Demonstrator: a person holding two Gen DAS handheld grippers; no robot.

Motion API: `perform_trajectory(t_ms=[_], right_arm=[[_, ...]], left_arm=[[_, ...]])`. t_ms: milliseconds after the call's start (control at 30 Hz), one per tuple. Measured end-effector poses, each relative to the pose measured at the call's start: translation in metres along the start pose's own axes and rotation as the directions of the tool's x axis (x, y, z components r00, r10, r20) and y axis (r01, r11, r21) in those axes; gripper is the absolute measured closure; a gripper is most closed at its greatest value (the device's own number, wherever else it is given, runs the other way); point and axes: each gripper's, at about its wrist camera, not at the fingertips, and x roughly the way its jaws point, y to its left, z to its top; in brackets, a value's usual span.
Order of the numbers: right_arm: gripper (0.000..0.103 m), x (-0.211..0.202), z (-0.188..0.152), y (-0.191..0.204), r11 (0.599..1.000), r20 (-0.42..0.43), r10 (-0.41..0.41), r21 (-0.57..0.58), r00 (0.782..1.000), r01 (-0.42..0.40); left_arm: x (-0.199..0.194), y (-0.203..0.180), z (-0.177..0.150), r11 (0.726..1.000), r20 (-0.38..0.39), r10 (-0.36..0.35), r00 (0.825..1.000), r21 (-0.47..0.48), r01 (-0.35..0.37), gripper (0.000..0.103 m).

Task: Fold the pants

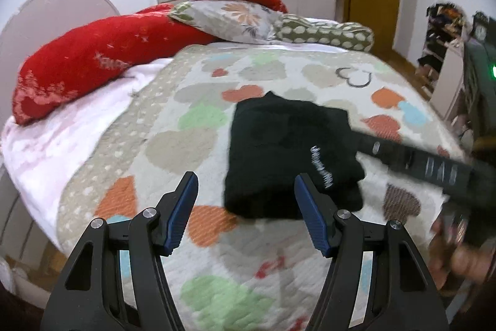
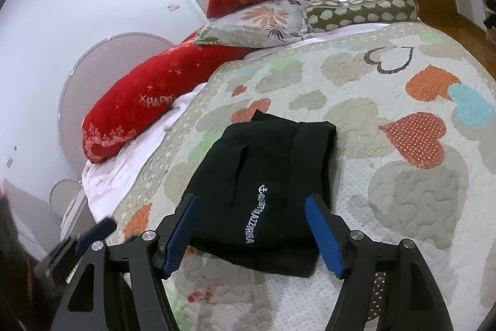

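Your left gripper (image 1: 246,214) hangs spread with nothing between its pads; your right gripper (image 2: 251,234) is spread too, its jaws straddling the near edge of the pants without pinching. The bed (image 2: 418,191) carries the red pillow (image 1: 93,61) at its far edge and the folded black pants (image 2: 263,176) mid-quilt.
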Motion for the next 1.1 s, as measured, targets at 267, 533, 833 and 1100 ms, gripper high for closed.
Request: perform_trajectory(t_ms=[267,533,833,1100], right_arm=[[0.033,0.020,-0.002,-0.016,0.998,-0.003,-0.057,0.006,0.998,0.057],[0.033,0.050,-0.001,-0.024,0.992,-0.081,-0.122,-0.005,0.989,0.122],[0.033,0.067,0.002,-0.034,0.986,-0.073,-0.165,0.012,0.984,0.166],[0.026,0.076,0.004,-0.042,0.986,-0.067,-0.160,0.039,0.985,0.162]], left_arm=[[0.052,-0.001,0.011,0.998,-0.058,-0.056,0.997,0.015,0.057,0.038],[0.090,0.020,0.022,0.996,-0.077,-0.085,0.993,-0.046,0.081,0.038],[0.118,0.037,0.020,0.982,-0.074,-0.174,0.982,-0.089,0.168,0.034],[0.132,0.043,0.022,0.973,-0.082,-0.218,0.973,-0.094,0.210,0.025]])
